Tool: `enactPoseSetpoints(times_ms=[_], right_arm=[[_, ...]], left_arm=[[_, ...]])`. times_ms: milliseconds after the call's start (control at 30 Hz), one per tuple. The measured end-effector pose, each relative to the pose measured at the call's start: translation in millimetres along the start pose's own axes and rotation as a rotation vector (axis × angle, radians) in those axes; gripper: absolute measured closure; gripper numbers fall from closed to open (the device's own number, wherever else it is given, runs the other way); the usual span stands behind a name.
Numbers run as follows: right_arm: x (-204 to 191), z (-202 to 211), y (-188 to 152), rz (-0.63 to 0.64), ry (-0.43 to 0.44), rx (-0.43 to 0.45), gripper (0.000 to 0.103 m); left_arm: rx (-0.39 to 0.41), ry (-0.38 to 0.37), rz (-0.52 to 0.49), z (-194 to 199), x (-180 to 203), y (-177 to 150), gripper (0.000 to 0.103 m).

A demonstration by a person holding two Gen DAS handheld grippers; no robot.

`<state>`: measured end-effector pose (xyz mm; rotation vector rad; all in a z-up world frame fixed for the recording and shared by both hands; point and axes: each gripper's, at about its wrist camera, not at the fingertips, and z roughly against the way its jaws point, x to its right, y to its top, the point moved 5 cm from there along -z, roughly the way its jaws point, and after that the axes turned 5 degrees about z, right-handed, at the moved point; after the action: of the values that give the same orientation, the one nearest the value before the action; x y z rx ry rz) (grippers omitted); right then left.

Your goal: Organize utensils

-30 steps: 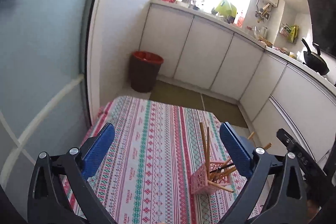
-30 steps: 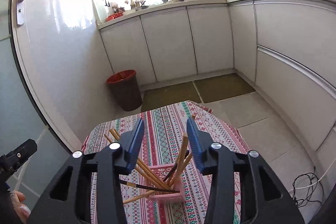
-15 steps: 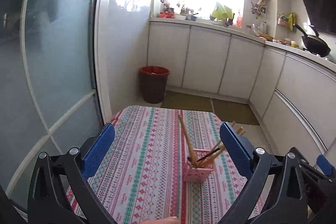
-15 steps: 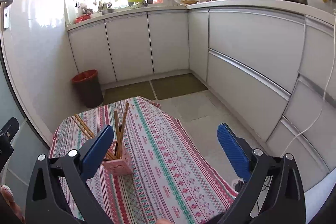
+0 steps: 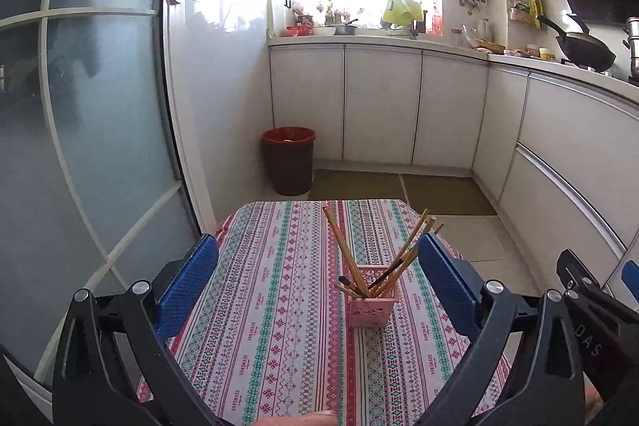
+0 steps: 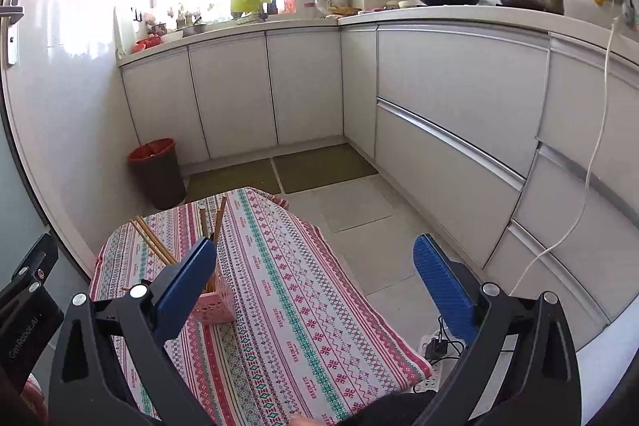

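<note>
A small pink basket [image 5: 372, 310] stands upright on the patterned tablecloth [image 5: 279, 306], holding several wooden chopsticks [image 5: 343, 250] that lean outward. My left gripper [image 5: 317, 280] is open and empty, held above the near table, with the basket between its fingers in view. My right gripper [image 6: 315, 274] is open and empty, raised to the right of the basket [image 6: 217, 302], whose left finger [image 6: 187, 286] partly hides it. The chopsticks [image 6: 153, 242] stick up behind that finger.
The small table [image 6: 319, 326] drops off on its right side to a tiled floor. A dark bin with a red liner [image 5: 288, 160] stands beyond it. White cabinets [image 5: 379, 106] line the back and right. A glass door [image 5: 80, 106] is at left. A power strip [image 6: 435, 350] lies on the floor.
My right gripper opened wide and swung right, away from over the basket. My left gripper's view tilted up and levelled, with the basket now more centred.
</note>
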<state>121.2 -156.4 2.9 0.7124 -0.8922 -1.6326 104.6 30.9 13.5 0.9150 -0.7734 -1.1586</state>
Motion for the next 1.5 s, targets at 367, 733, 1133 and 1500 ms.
enactPoseSetpoints(times_ms=[367, 733, 1133, 1500], right_arm=[[-3, -6, -1, 0.004, 0.003, -0.022, 0.007], [-2, -9, -2, 0.006, 0.003, -0.030, 0.007], [-3, -10, -3, 0.006, 0.013, -0.040, 0.007], [-4, -12, -4, 0.009, 0.017, -0.045, 0.007]], left_arm=[[-0.022, -0.014, 0.002, -3, 0, -3, 0.007], [-0.030, -0.019, 0.005, -7, 0, -3, 0.007], [-0.034, -0.021, 0.000, -9, 0, -4, 0.007], [-0.041, -0.014, 0.003, -12, 0, -5, 0.007]])
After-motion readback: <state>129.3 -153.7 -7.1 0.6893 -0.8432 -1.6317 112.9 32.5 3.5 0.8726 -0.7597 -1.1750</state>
